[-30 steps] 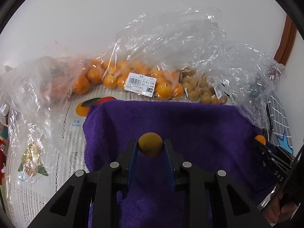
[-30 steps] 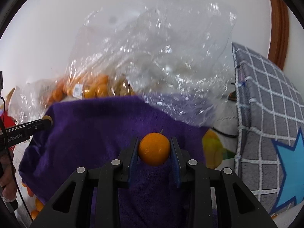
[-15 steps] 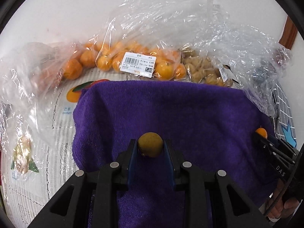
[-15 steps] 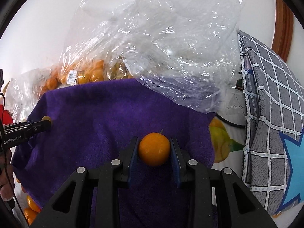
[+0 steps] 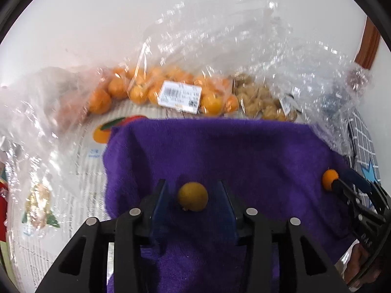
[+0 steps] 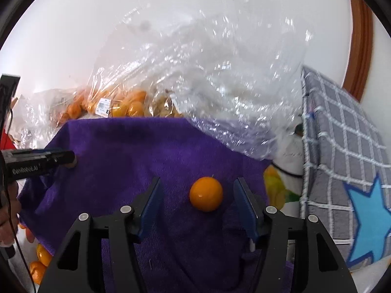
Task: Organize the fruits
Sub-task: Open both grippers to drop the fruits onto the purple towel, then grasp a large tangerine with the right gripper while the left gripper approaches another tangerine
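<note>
Two fruits lie on the purple towel (image 5: pixel 244 151), a soft bed at frame centre that likely stops rolling. Left gripper (image 5: pixel 193 195), jaws spread, straddles the dull yellow fruit (image 5: pixel 192 196); right gripper (image 6: pixel 199 196), likewise spread, flanks the orange kumquat (image 6: pixel 206 197).

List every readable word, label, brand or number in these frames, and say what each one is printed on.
"GenRobot.AI": on the side of the left gripper, seen from the right wrist.
Price label on the bag of oranges: barcode and print, too blurred to read.
Lettering on the right gripper: partly visible, not legible.
Printed table cover: small text, too blurred to read.
</note>
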